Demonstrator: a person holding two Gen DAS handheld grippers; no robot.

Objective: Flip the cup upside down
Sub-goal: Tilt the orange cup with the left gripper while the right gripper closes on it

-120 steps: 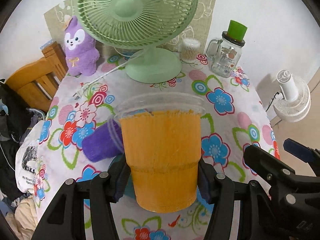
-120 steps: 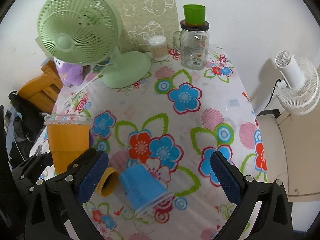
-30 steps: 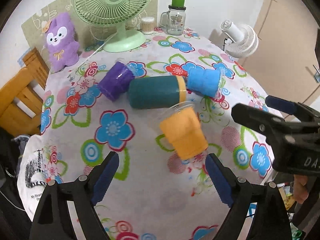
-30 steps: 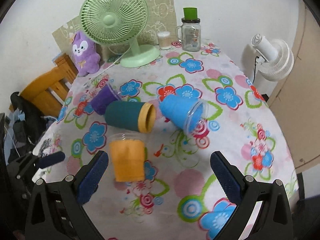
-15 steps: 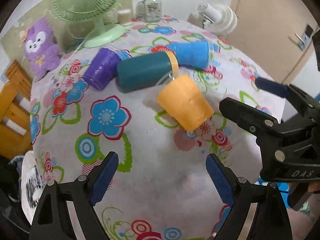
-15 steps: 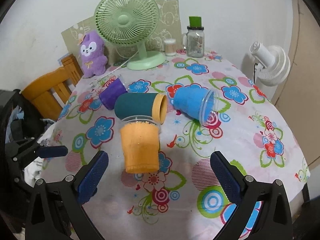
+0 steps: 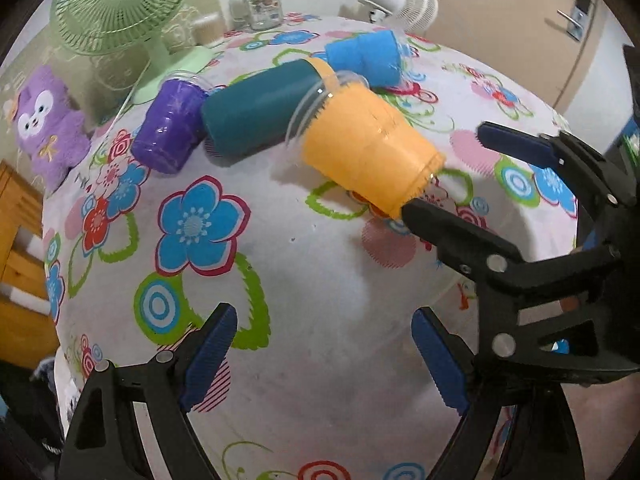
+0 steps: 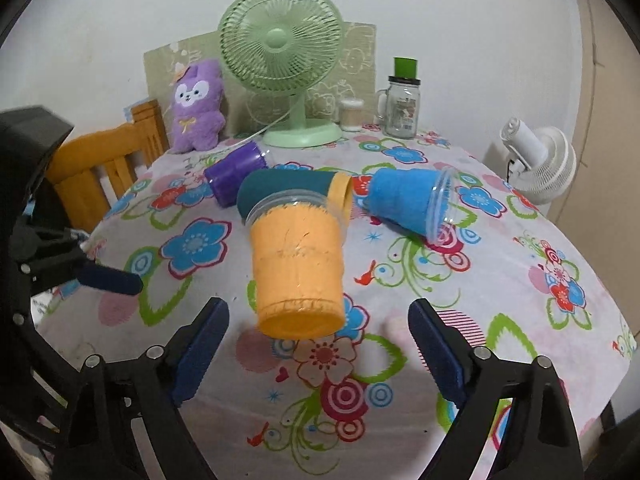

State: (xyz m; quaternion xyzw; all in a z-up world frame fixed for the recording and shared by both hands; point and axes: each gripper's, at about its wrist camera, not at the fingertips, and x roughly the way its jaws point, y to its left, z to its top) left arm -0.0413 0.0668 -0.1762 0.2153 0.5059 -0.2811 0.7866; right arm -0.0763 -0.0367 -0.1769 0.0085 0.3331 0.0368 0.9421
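An orange cup with a clear plastic rim lies on its side on the flowered tablecloth, its base toward me in the right wrist view; it also shows in the left wrist view. My right gripper is open, its jaws just short of the cup's base. My left gripper is open and empty over bare cloth, well short of the cup. In the left wrist view the right gripper reaches toward the cup's base.
A teal cup, a blue cup and a purple cup lie on their sides behind the orange one. A green fan, plush toy, glass jar stand at the back. A wooden chair stands left.
The orange cup, once held upright in my left gripper, now lies on the table. Both grippers have come lower and closer; the right one has closed in on the cup's base.
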